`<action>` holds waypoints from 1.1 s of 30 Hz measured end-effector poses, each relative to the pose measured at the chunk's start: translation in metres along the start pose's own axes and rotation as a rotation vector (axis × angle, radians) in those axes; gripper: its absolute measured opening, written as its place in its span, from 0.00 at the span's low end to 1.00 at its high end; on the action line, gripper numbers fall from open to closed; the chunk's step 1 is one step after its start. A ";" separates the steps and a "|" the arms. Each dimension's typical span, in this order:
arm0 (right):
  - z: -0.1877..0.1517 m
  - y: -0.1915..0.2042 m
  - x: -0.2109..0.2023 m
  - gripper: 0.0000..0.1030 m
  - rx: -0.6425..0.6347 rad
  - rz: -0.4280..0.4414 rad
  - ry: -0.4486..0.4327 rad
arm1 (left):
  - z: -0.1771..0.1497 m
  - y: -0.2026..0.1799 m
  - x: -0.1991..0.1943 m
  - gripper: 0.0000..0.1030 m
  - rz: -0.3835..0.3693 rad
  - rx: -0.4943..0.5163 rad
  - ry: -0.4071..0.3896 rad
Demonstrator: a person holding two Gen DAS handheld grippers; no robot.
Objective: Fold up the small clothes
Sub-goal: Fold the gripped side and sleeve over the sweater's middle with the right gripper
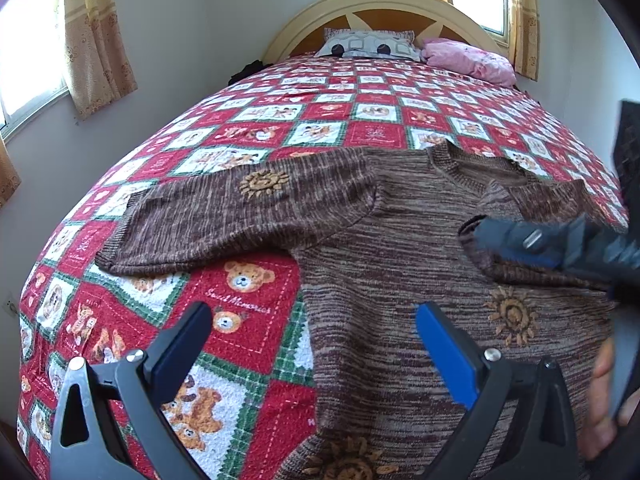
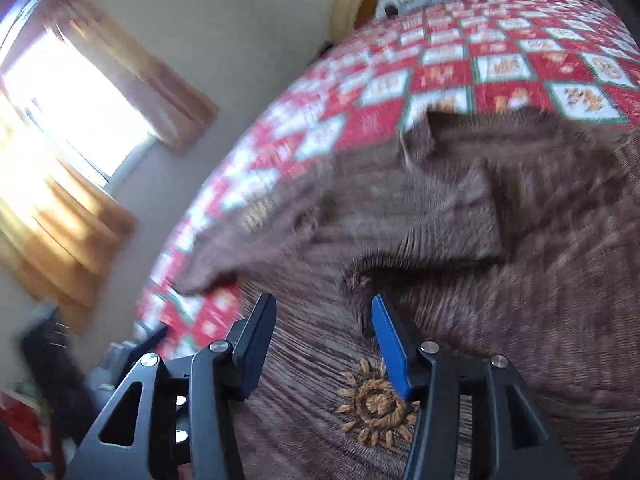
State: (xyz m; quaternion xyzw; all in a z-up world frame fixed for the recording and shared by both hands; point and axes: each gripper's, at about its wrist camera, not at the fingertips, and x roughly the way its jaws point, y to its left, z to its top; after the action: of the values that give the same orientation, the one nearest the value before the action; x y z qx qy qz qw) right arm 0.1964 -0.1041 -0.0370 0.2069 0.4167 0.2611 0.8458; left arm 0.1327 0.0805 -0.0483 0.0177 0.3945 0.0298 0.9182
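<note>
A brown knit sweater (image 1: 400, 264) with orange sun embroidery lies flat on the bed, collar toward the headboard. Its left sleeve (image 1: 224, 216) stretches out sideways over the quilt. The other sleeve (image 1: 532, 200) is folded in across the chest. My left gripper (image 1: 312, 316) is open and hangs over the sweater's left side edge, with nothing between its fingers. The right gripper (image 1: 540, 240) reaches in from the right above the folded sleeve. In the blurred right wrist view this gripper (image 2: 322, 304) is open over the sweater (image 2: 500, 280), its fingers apart and holding nothing.
A red, white and green teddy-bear quilt (image 1: 248, 304) covers the bed. A grey pillow (image 1: 368, 44) and a pink pillow (image 1: 468, 60) lie by the cream headboard (image 1: 320, 12). A wall with curtained windows runs along the left. A hand (image 1: 604, 392) shows at lower right.
</note>
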 end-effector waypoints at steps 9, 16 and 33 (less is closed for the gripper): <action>0.009 -0.099 -0.082 0.50 0.135 -0.398 -0.125 | 0.006 -0.023 -0.001 1.00 -0.044 0.041 -0.003; -0.012 -0.110 -0.087 0.50 0.080 -0.471 -0.171 | 0.023 -0.076 0.012 1.00 -0.140 0.148 0.028; -0.023 -0.103 -0.087 0.50 0.047 -0.484 -0.198 | 0.092 -0.060 0.094 0.99 0.079 -0.087 0.104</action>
State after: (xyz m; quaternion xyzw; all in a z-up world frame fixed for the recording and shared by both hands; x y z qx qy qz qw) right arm 0.1608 -0.2348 -0.0566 0.1453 0.3750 0.0202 0.9153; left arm 0.2659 0.0266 -0.0565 -0.0083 0.4392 0.0840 0.8944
